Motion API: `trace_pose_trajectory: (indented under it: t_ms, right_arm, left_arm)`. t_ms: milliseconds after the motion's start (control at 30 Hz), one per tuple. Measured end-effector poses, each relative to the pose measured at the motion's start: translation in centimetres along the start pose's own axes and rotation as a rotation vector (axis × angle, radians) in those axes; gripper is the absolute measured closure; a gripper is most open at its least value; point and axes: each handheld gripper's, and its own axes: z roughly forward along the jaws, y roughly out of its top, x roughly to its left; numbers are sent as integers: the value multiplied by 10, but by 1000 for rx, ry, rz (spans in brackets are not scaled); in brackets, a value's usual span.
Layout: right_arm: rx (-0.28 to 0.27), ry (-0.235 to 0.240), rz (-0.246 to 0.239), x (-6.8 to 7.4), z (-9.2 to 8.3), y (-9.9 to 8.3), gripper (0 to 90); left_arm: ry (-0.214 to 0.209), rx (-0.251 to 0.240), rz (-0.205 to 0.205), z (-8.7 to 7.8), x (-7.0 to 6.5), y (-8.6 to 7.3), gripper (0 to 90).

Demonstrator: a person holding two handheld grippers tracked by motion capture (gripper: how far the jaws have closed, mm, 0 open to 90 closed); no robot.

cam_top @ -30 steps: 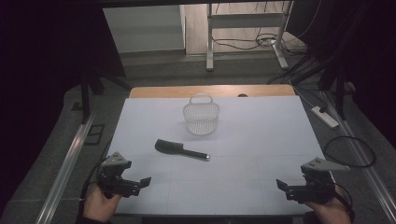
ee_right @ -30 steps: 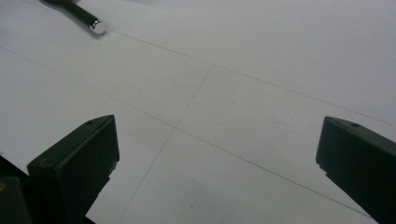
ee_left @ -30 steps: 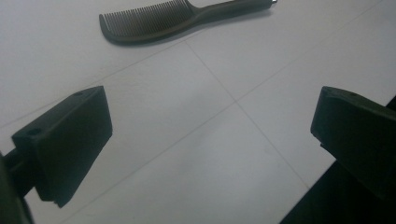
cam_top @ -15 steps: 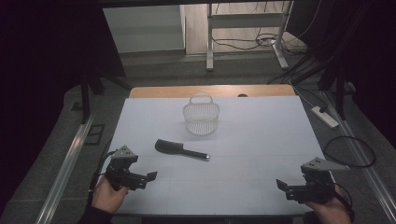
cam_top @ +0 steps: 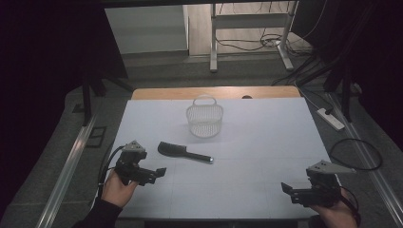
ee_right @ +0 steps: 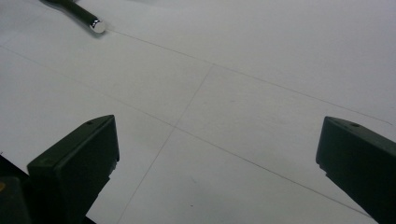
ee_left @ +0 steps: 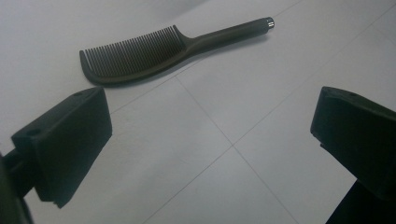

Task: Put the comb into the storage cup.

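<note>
A black comb [cam_top: 183,152] with a silver-tipped handle lies flat on the white table top [cam_top: 266,142], left of centre; in the left gripper view the comb [ee_left: 154,53] lies just ahead of the jaws. My left gripper [cam_top: 159,172] is held a short way to the comb's front left, open and empty [ee_left: 210,140]. A white wire basket [cam_top: 205,119] stands upright behind the comb. Near the front right corner my right gripper [cam_top: 286,188] is open and empty [ee_right: 217,158]; the comb's handle tip [ee_right: 96,25] shows at the top left of its view.
A wooden strip [cam_top: 214,92] runs along the table's far edge. Metal rails [cam_top: 71,161] flank the table on both sides. A power strip [cam_top: 331,118] and cables [cam_top: 354,152] lie on the floor to the right. A white frame [cam_top: 247,33] stands behind.
My left gripper has moved forward and right toward the comb, from the front left corner. The right gripper, comb and basket have stayed put.
</note>
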Motion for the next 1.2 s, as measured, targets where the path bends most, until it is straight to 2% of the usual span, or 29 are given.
trace_pose_trajectory:
  t_ms: [367,867,1200]
  right_arm:
    - [2,0,-4,0,0,0,0]
    - [5,2,-6,0,1,0,0]
    - [6,4,-8,0,1,0,0]
  left_arm:
    - [-7,12,-2,9,1,11,0]
    - [-13,47,27,36,0,37,0]
    - [-22,65,27,48,-1,51,0]
